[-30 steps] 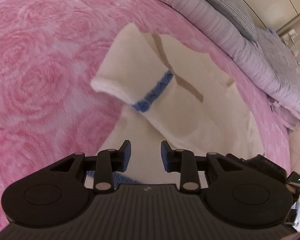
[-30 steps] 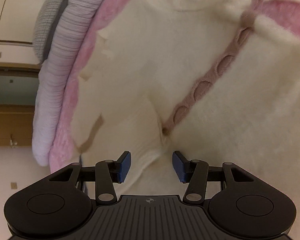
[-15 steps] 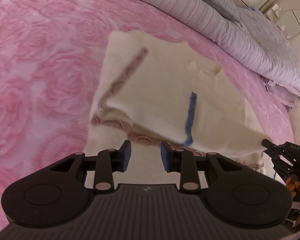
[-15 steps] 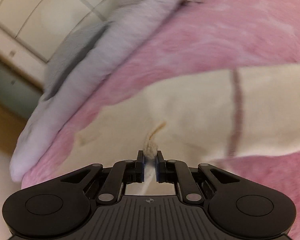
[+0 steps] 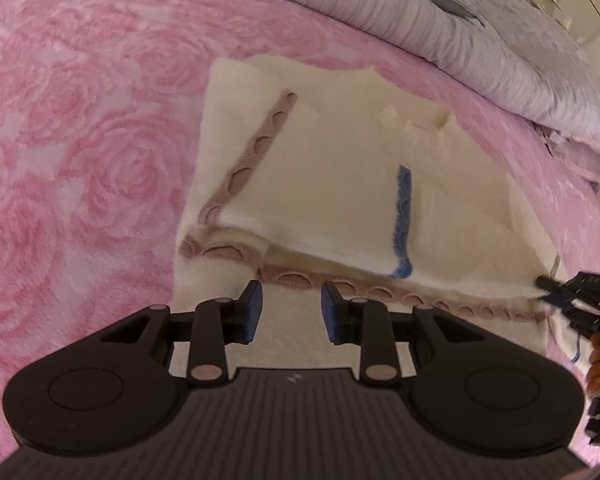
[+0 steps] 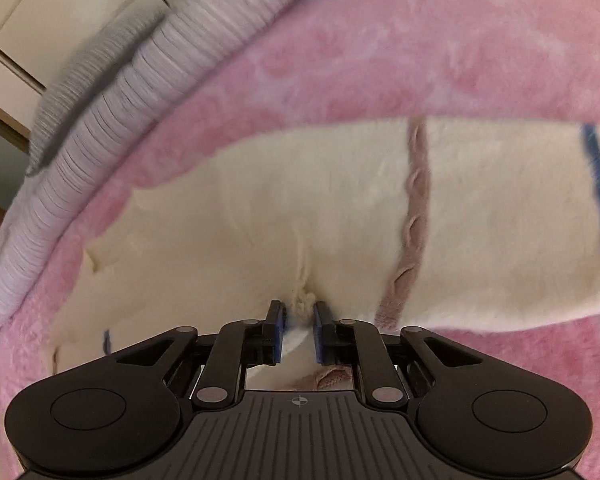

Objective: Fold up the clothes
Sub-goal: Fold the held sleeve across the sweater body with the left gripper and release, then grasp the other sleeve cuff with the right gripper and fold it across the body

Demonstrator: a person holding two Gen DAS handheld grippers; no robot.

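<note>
On the bed, over the pink rose-patterned blanket [image 5: 80,160], the cream fleece garment [image 5: 340,184] lies partly folded, its long axis running across the left wrist view from the brown scalloped trim [image 5: 256,152] on one side to the far corner where the right tool [image 5: 556,292] has it. Seen from its own camera, the right tool [image 6: 299,316] has a small pinch of the cream fabric bunched between its narrow-set jaws, which are easing slightly apart yet with the pads against the cloth. The left tool [image 5: 291,306] hangs empty just above the near edge, jaws partly apart with nothing between them, only fleece below. The folded flap's lower hem sits directly ahead of the left tool, so that hand looks the nearer one for taking the opposite end; a matched grip there would likely let both hands carry the fold along the garment's length. A striped grey quilt [image 5: 440,28] lies beyond.
</note>
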